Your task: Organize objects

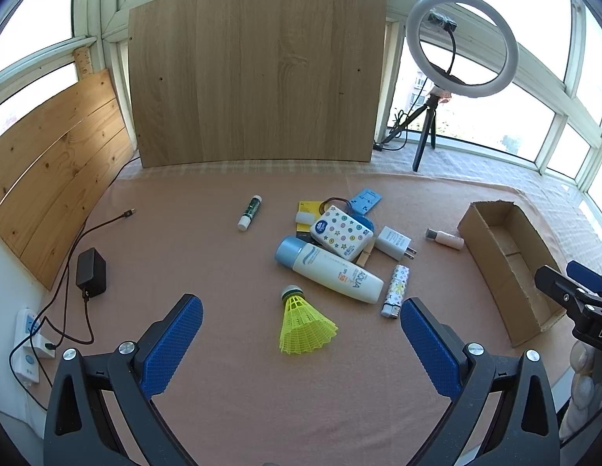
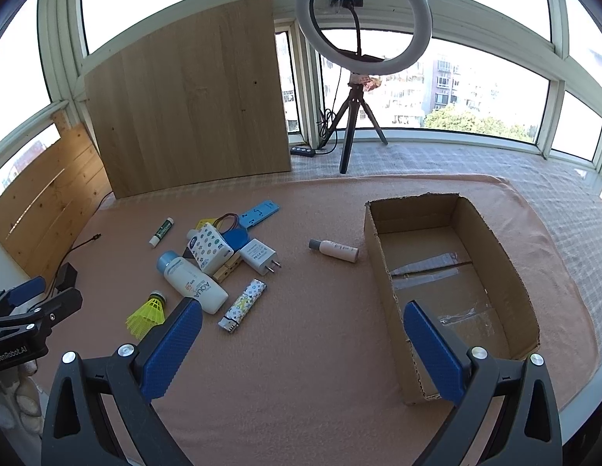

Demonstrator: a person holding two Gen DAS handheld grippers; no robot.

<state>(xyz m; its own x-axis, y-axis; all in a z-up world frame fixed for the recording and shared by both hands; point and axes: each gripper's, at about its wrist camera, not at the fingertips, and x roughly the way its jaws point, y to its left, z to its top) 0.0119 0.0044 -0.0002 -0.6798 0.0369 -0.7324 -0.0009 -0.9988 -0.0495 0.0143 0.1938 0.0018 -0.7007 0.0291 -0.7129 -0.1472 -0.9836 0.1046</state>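
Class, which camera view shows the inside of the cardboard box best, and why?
The right wrist view: the cardboard box sits close, its taped floor open to sight. The left wrist view shows it at the edge, mostly walls.

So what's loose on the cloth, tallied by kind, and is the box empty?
Bottles: 2, sunscreen, small pink bottle
Glue stick: 1
Shuttlecock: 1
Lighter: 1
Charger plug: 1
Tissue pack: 1
Clothespin: 1
Blue phone stand: 1
Hair ties: count unclear
Total: 9 clear items
Box: 0 inside
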